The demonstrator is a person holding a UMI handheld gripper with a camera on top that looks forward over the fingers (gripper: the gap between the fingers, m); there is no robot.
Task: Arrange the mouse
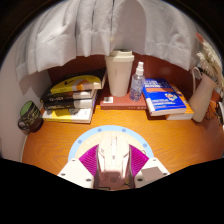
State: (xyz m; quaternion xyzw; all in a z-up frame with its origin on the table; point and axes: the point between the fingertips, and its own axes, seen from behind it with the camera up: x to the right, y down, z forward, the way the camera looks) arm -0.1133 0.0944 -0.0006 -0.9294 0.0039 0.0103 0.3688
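A white mouse [112, 160] sits between my gripper's [112, 164] two fingers, with the pink pads [89, 158] pressed against its sides. The gripper is shut on it. The mouse is over a round light-blue mat [110, 131] on the wooden desk [50, 145]. I cannot tell whether the mouse rests on the mat or is held just above it.
Beyond the mat, a stack of books with a yellow one on top [75, 92] lies at the left. A white container [120, 72] and a small spray bottle [138, 82] stand in the middle. A blue book [165, 100] and a white bottle [203, 98] are at the right. White cloth [80, 35] hangs behind.
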